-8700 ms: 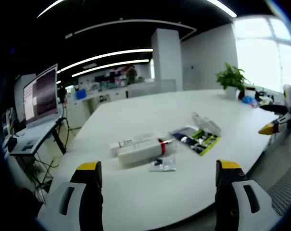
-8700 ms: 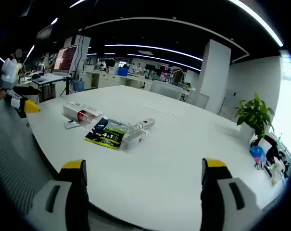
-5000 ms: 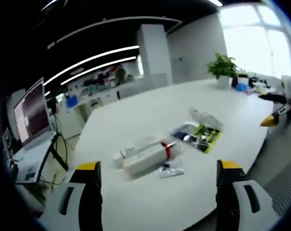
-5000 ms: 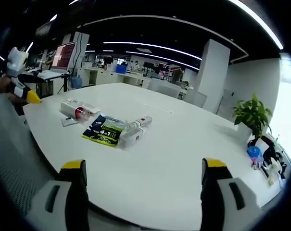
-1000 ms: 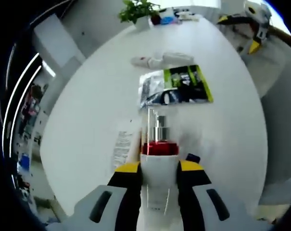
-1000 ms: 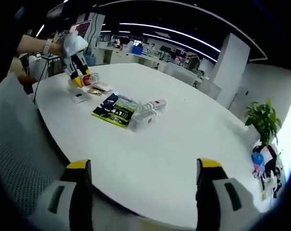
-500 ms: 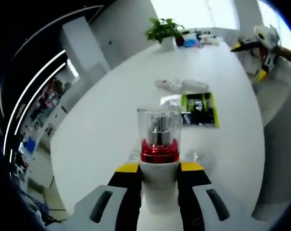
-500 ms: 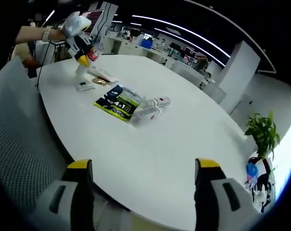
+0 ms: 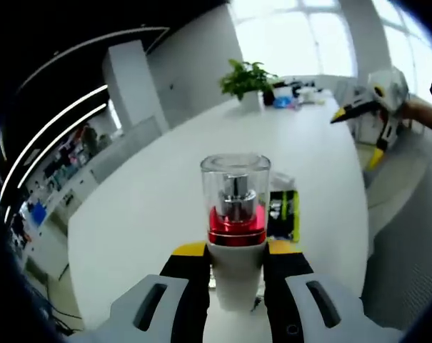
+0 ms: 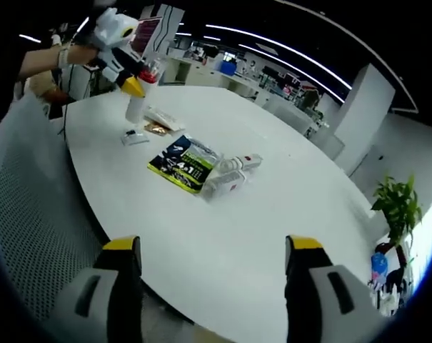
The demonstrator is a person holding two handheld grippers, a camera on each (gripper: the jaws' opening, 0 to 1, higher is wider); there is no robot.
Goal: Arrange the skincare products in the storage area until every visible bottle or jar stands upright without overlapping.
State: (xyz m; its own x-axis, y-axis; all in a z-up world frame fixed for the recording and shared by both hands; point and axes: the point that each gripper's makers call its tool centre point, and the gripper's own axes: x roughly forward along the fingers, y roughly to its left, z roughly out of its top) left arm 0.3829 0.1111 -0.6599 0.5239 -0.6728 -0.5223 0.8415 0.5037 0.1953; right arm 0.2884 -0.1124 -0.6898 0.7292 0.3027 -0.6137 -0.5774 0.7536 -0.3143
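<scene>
Standing my pump bottle (image 9: 235,236) up, left gripper (image 9: 235,259) clamped on it at 6 o'clock | right gripper (image 10: 210,250) spread apart, idle | next I need it set upright on worktop (image 10: 287,214), clear of sachet (image 10: 185,166) at 10 o'clock

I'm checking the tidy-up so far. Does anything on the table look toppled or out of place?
Yes. Beside the green-and-black packet, two pale bottles lie on their sides, close together, not upright. The left gripper holds the red-collared pump bottle roughly upright by its body. The right gripper is open and holds nothing.
</scene>
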